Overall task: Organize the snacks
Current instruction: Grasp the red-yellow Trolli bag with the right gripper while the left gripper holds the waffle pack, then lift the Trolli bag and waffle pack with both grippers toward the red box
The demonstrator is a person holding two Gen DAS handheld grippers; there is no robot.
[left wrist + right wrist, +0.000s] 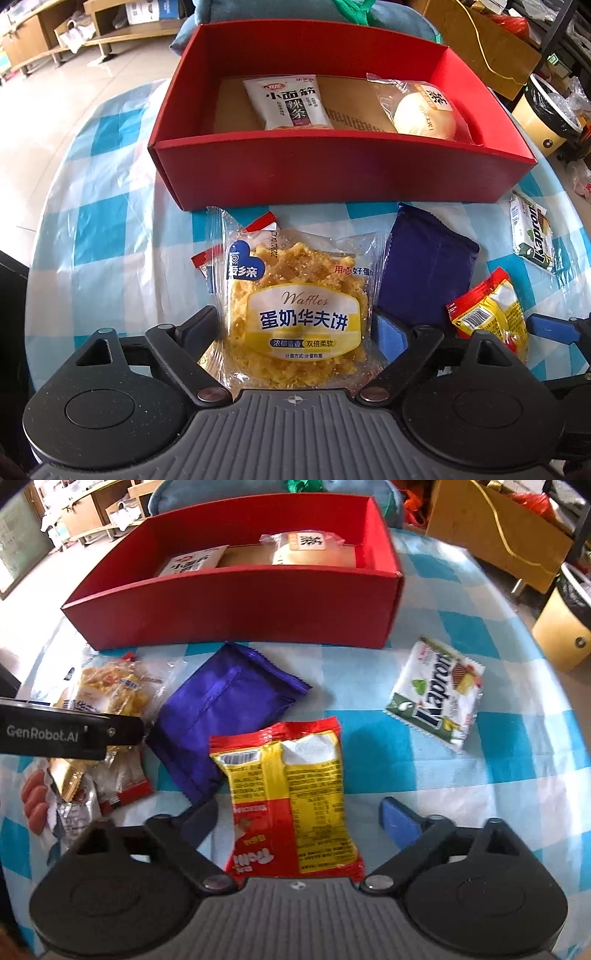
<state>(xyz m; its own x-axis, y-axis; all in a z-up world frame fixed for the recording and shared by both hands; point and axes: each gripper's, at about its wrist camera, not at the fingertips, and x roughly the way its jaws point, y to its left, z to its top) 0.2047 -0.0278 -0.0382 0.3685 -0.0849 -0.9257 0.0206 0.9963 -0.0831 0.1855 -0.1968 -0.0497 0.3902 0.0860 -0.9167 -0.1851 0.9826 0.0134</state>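
Note:
A red open box (pixel 332 166) stands at the back of the table and holds a white spicy-strip pack (pixel 286 101) and a wrapped bun (pixel 421 110). My left gripper (pixel 295 328) is open, with a clear waffle pack (pixel 295 295) lying between its fingers on the cloth. My right gripper (pixel 301 819) is open too. Its fingers stand on either side of a red and yellow snack pack (pixel 291 797), with a gap on the right side. A purple pack (pixel 221 709) lies between the two snacks, and a white Kapron wafer pack (pixel 437 698) lies further right.
Small red-and-white sachets (pixel 125 786) and a sausage pack (pixel 35 805) lie at the table's left. The blue-and-white checked cloth (pixel 480 775) covers a round table. Off its back right edge are a cardboard box (pixel 498 528) and a lined bin (pixel 546 118).

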